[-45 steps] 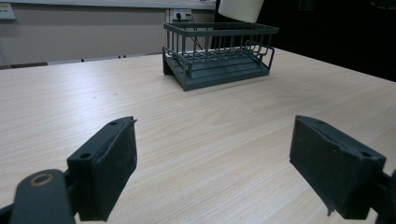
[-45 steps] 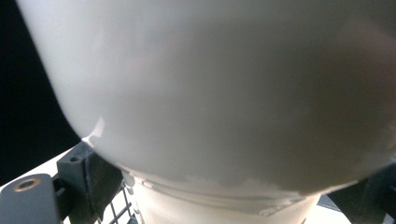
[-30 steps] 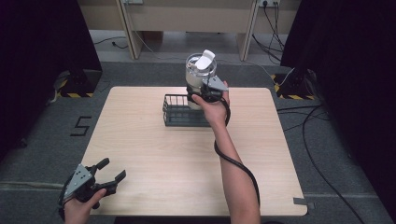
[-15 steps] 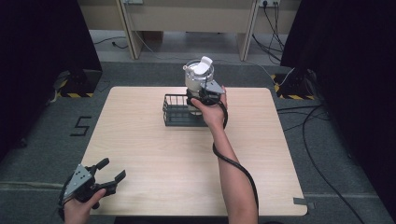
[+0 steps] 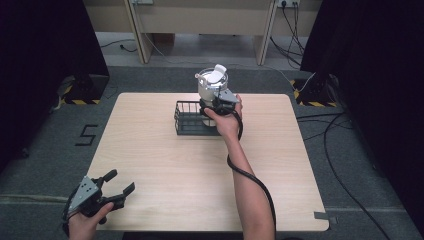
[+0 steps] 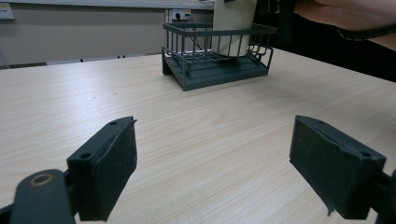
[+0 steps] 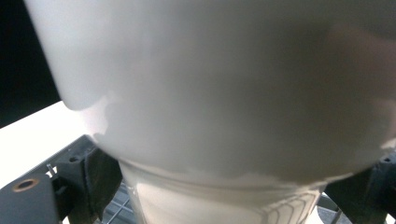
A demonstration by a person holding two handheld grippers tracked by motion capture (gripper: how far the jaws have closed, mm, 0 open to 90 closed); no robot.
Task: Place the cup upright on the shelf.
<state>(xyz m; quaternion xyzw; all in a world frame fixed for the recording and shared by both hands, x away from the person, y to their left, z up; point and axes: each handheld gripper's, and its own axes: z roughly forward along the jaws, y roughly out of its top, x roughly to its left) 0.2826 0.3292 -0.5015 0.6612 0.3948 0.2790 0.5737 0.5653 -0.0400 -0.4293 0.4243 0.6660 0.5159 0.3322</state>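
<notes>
While lowering looks like the step in hand, right gripper (image 5: pixel 212 105) clamped on cup (image 5: pixel 212 85) just above centre of the high view, base of cup inside rack (image 5: pixel 186 120); jaws seen pressed on either flank in the right gripper view, lower corners, with cup (image 7: pixel 210 93) close against the lens. Left gripper (image 5: pixel 117 192) parked bottom left of the high view, wide open, holding nothing; pads (image 6: pixel 109 172) well apart over bare table (image 6: pixel 210 140) in the left gripper view. Same view: cup (image 6: pixel 233 28) standing among rack (image 6: pixel 215 60) wires at top centre, whether the bottom is fully seated on the rack floor cannot be told. Lid flap looks popped up on top of cup. Risks, as judgement: release before base is down flat → drop, tip against rack rail, spill if anything inside (contents not visible). Grip sits high on a tapered wall → could slip upward or squash the thin side if squeezed harder. Withdrawal sideways could snag a jaw on rack rim and drag rack, light and unfixed by the look. Cable looped round forearm near rack, possible catch on pull-back. Left gripper too far off to steady rack.
</notes>
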